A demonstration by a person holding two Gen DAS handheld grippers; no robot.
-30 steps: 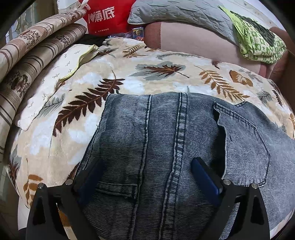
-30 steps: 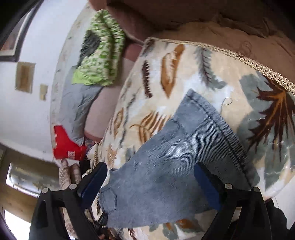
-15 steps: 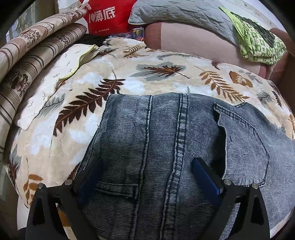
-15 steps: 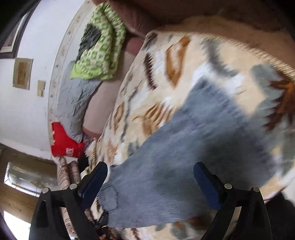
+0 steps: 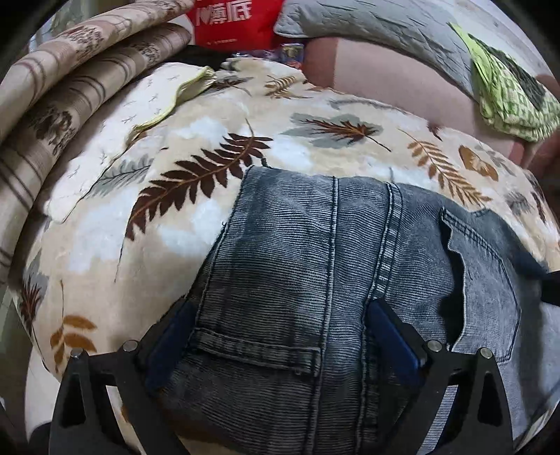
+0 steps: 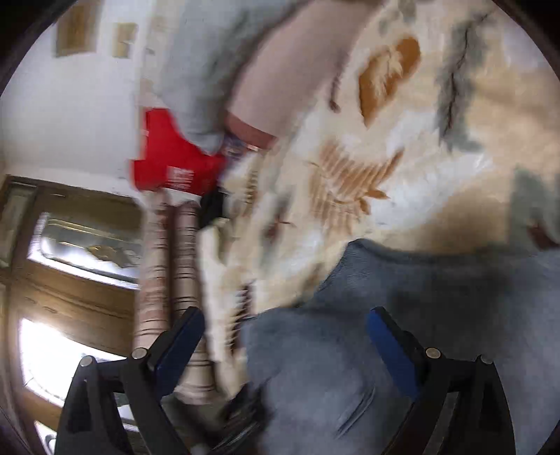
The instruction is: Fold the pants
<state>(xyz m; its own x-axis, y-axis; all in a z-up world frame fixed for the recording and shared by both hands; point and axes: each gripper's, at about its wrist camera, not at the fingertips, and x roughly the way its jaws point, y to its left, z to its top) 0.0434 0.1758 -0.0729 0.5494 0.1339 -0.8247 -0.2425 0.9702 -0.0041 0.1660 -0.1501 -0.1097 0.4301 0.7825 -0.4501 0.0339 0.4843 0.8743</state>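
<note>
Hand-held gripper on the left (image 5: 280,336) sits low over the waist end of the pants (image 5: 315,273), its two blue-padded fingers spread wide, one at the left edge of the denim and one near the centre seam, gripping nothing. The right hand-held gripper (image 6: 285,343) is equally wide apart and empty; its view is smeared by motion, showing grey-blue denim under and beyond its right finger.

The pants are grey-washed jeans lying back side up on a cream leaf-print blanket (image 5: 147,245) covering a bed, with a back pocket (image 5: 483,290) to the right and the fabric running off to the right out of frame. Striped bedding (image 5: 52,115) lies far left, a red bag (image 5: 234,21) at the far edge.

Denim looks thick and fairly heavy, limp rather than stiff, not slippery and not fragile. It should hold a crease but drag on the plush blanket. The best hold is probably the firm stitched waistband or a doubled side seam, pinching both layers together.
</note>
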